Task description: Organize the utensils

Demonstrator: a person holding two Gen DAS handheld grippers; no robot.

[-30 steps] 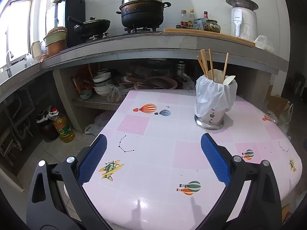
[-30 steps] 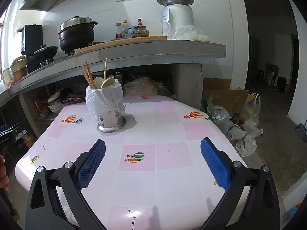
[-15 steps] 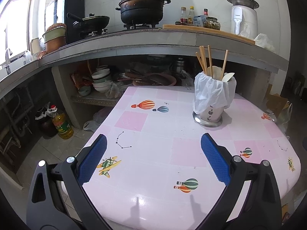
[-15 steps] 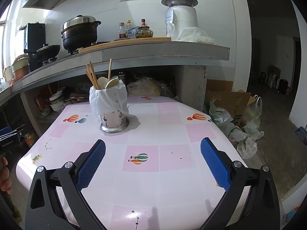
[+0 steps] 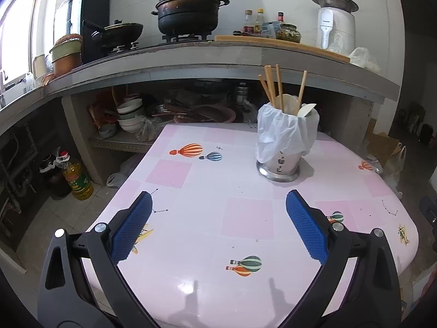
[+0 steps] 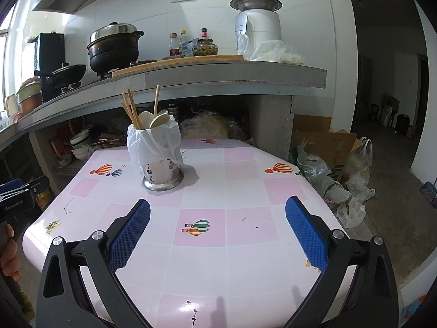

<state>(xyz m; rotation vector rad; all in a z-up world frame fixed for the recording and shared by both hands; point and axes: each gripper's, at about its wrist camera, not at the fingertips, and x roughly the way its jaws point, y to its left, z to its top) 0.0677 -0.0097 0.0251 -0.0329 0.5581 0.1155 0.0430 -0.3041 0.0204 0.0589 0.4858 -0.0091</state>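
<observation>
A steel utensil holder [image 5: 282, 164] [image 6: 161, 172] lined with a white plastic bag stands on the pink-and-white table [image 5: 207, 235] [image 6: 245, 169]. Wooden chopsticks [image 5: 270, 87] [image 6: 131, 112] and pale spoons [image 5: 285, 104] [image 6: 157, 120] stick up out of it. My left gripper [image 5: 218, 229] hovers over the table's near side, open and empty, with the holder ahead and to the right. My right gripper [image 6: 217, 229] is also open and empty, with the holder ahead and to the left.
A grey counter [image 5: 191, 54] behind the table carries a big black pot [image 5: 188, 11], a wok, bottles and a white appliance [image 6: 258, 24]. Bowls [image 5: 129, 114] sit on the shelf below. An oil bottle [image 5: 76, 177] stands on the floor at left; bags and a cardboard box [image 6: 327, 147] lie at right.
Both grippers have shifted a little, so the holder sits slightly differently in each view. The jaws stay wide apart and nothing on the table has moved.
</observation>
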